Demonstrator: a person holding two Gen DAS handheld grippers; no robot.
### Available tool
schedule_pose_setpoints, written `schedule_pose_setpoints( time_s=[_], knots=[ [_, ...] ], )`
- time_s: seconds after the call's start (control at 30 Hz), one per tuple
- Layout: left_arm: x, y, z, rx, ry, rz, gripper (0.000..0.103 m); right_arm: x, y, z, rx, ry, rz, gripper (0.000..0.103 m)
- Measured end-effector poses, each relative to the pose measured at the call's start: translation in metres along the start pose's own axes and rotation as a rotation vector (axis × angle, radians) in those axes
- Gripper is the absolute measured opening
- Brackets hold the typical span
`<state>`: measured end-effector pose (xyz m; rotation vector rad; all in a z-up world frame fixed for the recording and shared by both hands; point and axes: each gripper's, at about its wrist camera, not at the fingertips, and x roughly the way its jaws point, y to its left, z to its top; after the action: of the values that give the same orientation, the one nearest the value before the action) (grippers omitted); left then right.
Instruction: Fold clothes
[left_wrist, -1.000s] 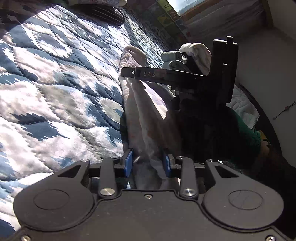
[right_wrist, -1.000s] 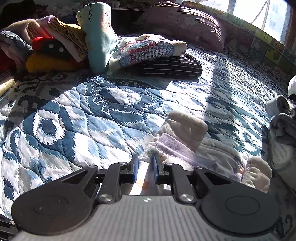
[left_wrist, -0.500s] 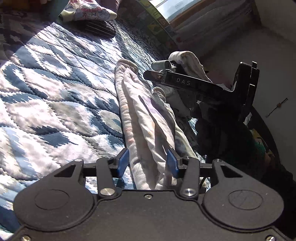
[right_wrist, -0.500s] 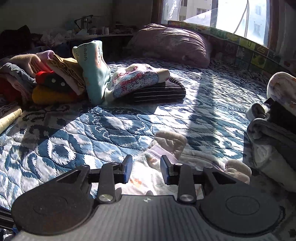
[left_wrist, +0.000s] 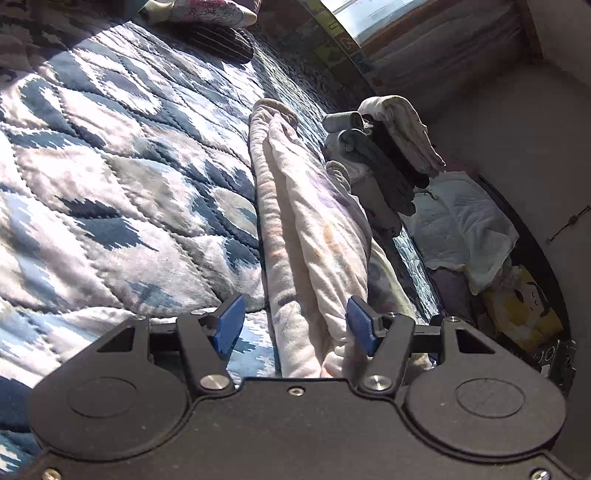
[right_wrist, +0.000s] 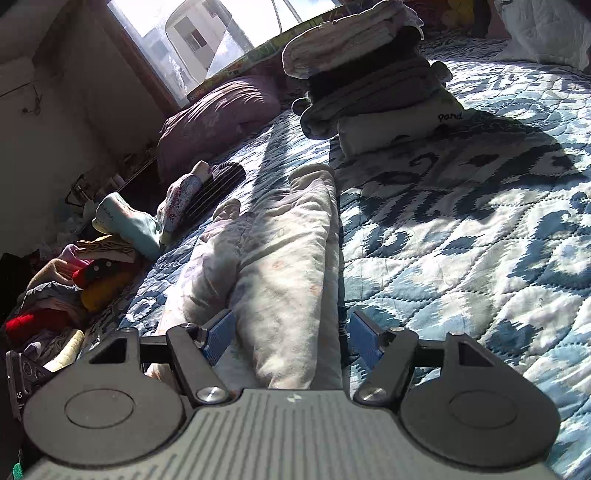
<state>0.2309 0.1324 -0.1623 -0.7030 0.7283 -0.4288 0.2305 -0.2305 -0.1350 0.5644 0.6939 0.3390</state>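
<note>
The pale printed garment lies folded lengthwise into a long narrow strip on the blue patterned quilt, running from both grippers toward the stack of folded clothes near the quilt's far edge; a loose heap of unfolded clothes sits at the opposite edge. Left gripper: jaws spread wide, the near end of the strip lying between them, not pinched. Right gripper: jaws likewise spread, straddling the strip without pressing it. Handling judgement – the fabric looks light, soft and limp, with no stiffness to hold a crease; it will sag and slip open unless all layers are taken together, best at the 2 corners of one short end. Against the views 1.0 s ago, both grippers were closed on the cloth – they have since released it, and the right gripper's view has swung round to face the folded stack
</note>
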Motion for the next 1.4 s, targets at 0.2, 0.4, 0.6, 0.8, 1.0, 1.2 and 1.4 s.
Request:
schedule_pose_setpoints(
  time_s=[0.2, 0.4, 0.6, 0.8, 1.0, 1.2, 1.4],
  knots=[
    [0.008, -0.010, -0.014, 0.107, -0.046, 0.074, 0.064, 0.013, -0.030, -0.023, 0.151, 0.005, 0.081, 0.061],
    [0.012, -0.003, -0.009, 0.084, -0.054, 0.107, 0.044, 0.019, -0.009, -0.041, -0.104, -0.009, 0.028, 0.049],
    [0.006, -0.009, -0.011, 0.115, -0.067, 0.086, 0.050, 0.004, -0.015, -0.037, -0.062, -0.014, 0.097, 0.052],
    [-0.035, -0.032, -0.012, 0.277, -0.155, 0.070, 0.055, -0.051, -0.011, -0.031, -0.289, -0.127, 0.038, 0.055],
    [-0.054, -0.065, -0.055, 0.862, -0.084, 0.209, 0.060, -0.055, 0.000, -0.068, -0.710, -0.046, -0.140, 0.055],
    [-0.017, -0.057, -0.112, 1.451, 0.026, 0.418, 0.060, -0.037, 0.030, -0.119, -1.141, -0.041, -0.271, 0.054],
    [0.001, -0.048, -0.118, 1.664, -0.132, 0.415, 0.064, -0.021, 0.038, -0.118, -1.322, -0.127, -0.292, 0.055]
  ],
)
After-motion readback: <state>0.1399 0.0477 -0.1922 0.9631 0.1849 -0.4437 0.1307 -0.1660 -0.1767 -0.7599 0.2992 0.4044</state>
